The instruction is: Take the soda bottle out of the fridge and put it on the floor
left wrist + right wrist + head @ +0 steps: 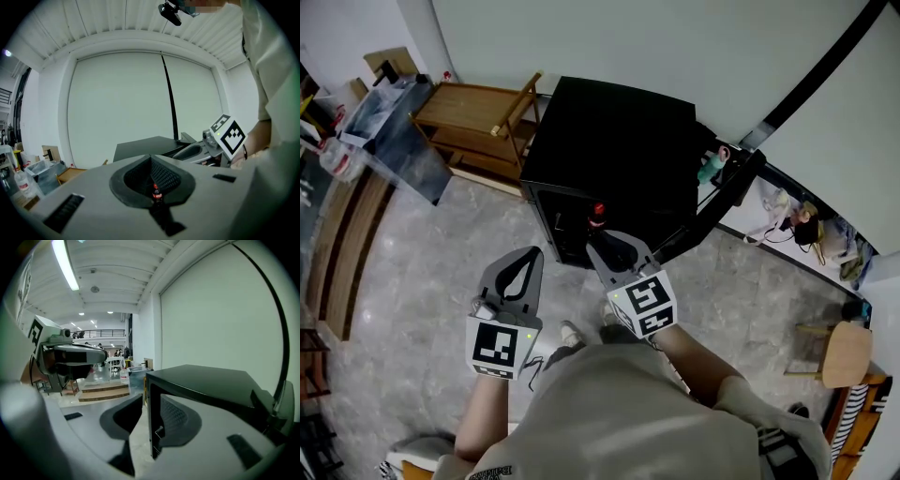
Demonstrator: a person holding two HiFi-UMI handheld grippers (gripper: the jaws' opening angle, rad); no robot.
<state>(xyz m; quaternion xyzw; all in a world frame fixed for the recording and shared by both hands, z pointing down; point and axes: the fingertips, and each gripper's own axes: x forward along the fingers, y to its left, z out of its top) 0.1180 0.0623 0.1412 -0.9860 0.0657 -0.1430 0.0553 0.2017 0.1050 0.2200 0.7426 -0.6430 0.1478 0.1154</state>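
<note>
The black fridge [609,141] stands against the wall, its door [717,202] swung open to the right. A soda bottle [598,216] with a red cap stands upright at the fridge's open front; I cannot tell whether it rests inside or on the floor. My right gripper [596,242] points at it from just short of it, jaws a little apart with nothing between them. In the right gripper view the fridge [211,380] shows past the right gripper [143,397], and the bottle is hidden. My left gripper [534,251] hangs shut and empty to the left. The bottle [156,192] shows small through the left gripper [151,157].
A wooden rack [483,117] stands left of the fridge, with a grey-blue board [398,141] leaning beyond it. Bags and clutter [797,220] lie along the right wall, and a wooden stool [848,352] stands at the right edge. The person's shoe [572,330] is on the tiled floor below the grippers.
</note>
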